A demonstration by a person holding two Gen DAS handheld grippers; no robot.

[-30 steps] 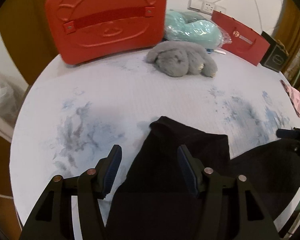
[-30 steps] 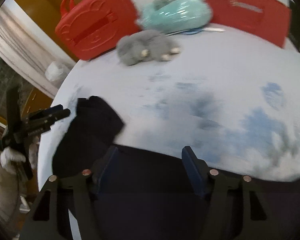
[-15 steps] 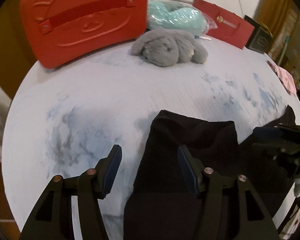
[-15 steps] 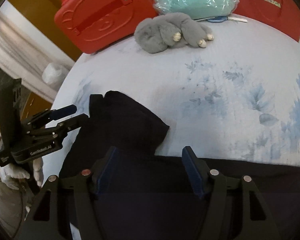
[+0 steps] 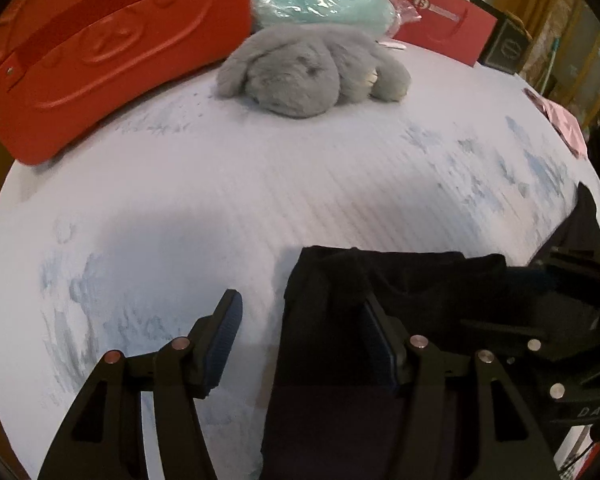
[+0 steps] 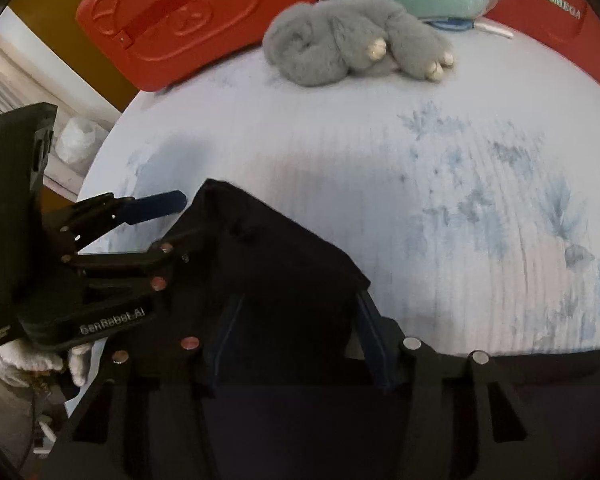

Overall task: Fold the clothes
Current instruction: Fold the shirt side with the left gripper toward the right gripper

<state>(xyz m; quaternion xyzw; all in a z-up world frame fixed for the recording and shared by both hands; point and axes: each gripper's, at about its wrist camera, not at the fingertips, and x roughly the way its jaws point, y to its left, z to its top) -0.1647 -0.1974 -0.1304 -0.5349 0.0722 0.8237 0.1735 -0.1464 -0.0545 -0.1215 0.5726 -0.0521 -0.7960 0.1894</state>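
Left wrist view, one black garment (image 5: 400,280), two plush toys, both claws spread apart

black matt cloth garment (image 5: 400,280) | grey fluffy plush rabbit (image 5: 308,68) | red moulded plastic case (image 5: 100,40), semi-gloss | pale ribbed cloth bedsheet (image 5: 300,184) w/ blue print | teal plush in glossy plastic wrap (image 5: 324,4)

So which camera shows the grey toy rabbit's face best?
The left wrist view: the rabbit faces the camera there, with its eyes and ears visible. The right wrist view shows it from the side, mostly its back and pale paws.
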